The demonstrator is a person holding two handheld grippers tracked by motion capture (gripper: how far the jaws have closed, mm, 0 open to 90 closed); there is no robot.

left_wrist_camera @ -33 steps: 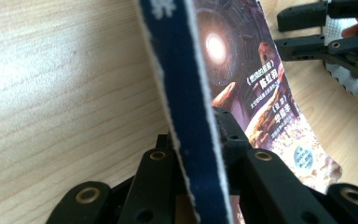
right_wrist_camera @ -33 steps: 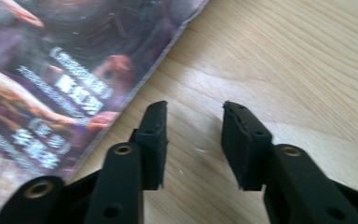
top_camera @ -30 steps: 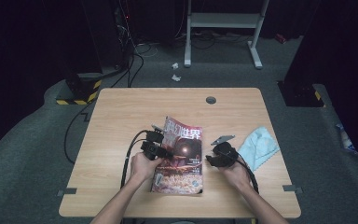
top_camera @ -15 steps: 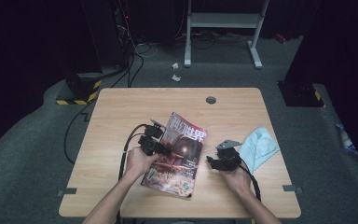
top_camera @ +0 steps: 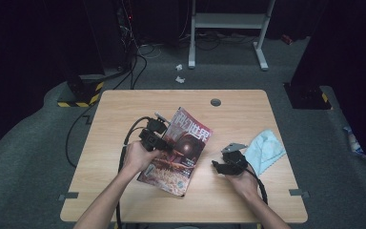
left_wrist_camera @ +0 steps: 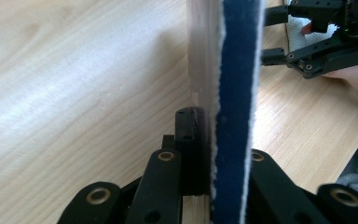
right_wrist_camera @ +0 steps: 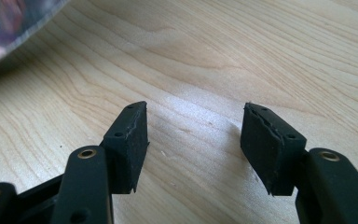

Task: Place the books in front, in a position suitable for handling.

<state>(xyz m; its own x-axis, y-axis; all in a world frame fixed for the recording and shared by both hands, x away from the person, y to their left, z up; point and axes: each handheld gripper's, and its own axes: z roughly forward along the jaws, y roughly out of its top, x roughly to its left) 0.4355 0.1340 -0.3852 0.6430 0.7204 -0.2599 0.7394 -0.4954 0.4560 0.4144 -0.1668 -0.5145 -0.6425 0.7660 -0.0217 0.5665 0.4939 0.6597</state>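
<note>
Where the bare tabletop (top_camera: 114, 114) runs wide at left: left tongs (top_camera: 164, 144) clenched on the magazine's (top_camera: 186, 143) left edge, cover tilted across mid-table. Further right, open wood, then right tongs (top_camera: 218, 165) spread apart, gripping nothing, just beside a blue cloth (top_camera: 265, 150) near the right edge.

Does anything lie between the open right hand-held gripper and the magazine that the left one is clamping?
Nothing visible does. Bare wooden table separates the right hand-held gripper from the magazine, which the left hand-held gripper grips at its edge. The blue cloth lies on the far side.
</note>
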